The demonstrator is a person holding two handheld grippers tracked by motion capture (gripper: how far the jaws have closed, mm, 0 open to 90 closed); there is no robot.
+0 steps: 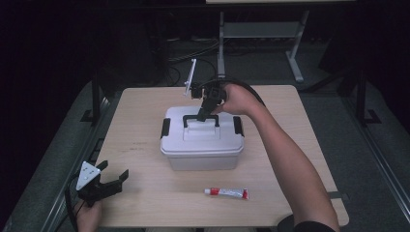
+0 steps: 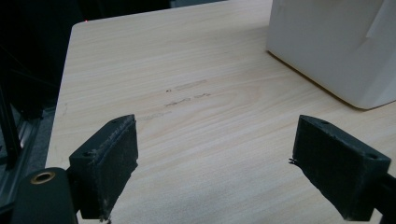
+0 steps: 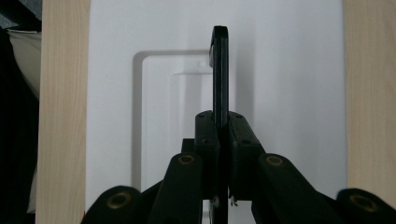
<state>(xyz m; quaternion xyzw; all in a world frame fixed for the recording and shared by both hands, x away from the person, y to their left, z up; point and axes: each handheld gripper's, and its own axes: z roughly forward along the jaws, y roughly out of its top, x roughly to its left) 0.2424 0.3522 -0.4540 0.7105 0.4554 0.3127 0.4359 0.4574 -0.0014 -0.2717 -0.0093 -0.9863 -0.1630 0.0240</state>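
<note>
At the middle of a wooden table [image 1: 145, 193], the right gripper [image 1: 207, 107] was clamped on the raised black handle [image 3: 220, 70] of a white storage box [image 1: 200, 150], while the left gripper [image 1: 104, 186] rested with jaws spread wide and empty near the table's front left corner, a tube [image 1: 226, 193] lying in front of the box.
</note>
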